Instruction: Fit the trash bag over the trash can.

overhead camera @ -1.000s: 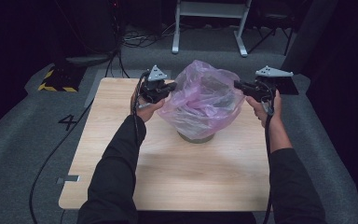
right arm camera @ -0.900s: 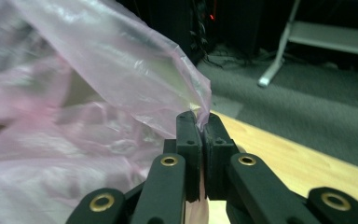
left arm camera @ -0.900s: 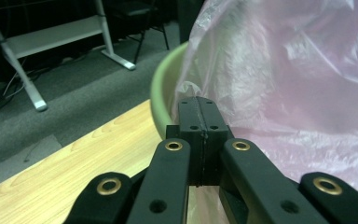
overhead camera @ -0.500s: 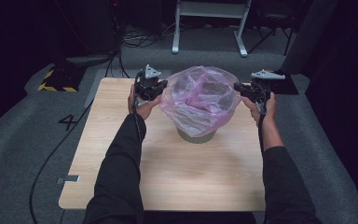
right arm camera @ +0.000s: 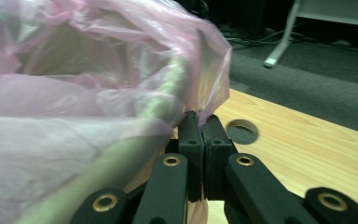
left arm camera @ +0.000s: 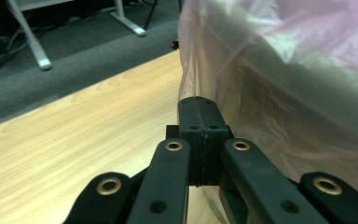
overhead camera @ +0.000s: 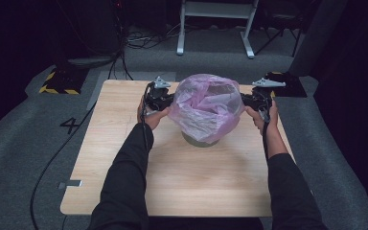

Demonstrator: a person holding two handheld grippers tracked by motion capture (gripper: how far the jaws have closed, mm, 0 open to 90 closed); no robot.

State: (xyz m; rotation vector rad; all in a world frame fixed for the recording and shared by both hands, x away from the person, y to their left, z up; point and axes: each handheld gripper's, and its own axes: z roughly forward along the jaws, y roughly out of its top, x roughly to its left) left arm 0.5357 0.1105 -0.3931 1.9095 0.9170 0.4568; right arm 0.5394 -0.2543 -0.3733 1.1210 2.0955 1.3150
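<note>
A person's two forearms reach in from the bottom of the high view to a pale wooden surface (overhead camera: 124, 191). At the centre of the frame stands a small grey bin (overhead camera: 200, 141), draped in a billowing translucent pink plastic bag (overhead camera: 206, 108).

The left claw (overhead camera: 165, 101), just left of centre, is pressed together, pinching the bag's left edge. The right claw (overhead camera: 249, 102), right of centre, is likewise pressed together on the bag's right edge; in the right gripper view the film is caught between its black jaws, and the bin's pale green rim (right arm camera: 135, 135) shows through the plastic.

The bag looks opened and pulled over the bin's mouth, covering most of its side. Settling the film down around the rim and letting go seems left.

The only readable writing is a "4" (overhead camera: 70, 125) on the grey floor at left.
</note>
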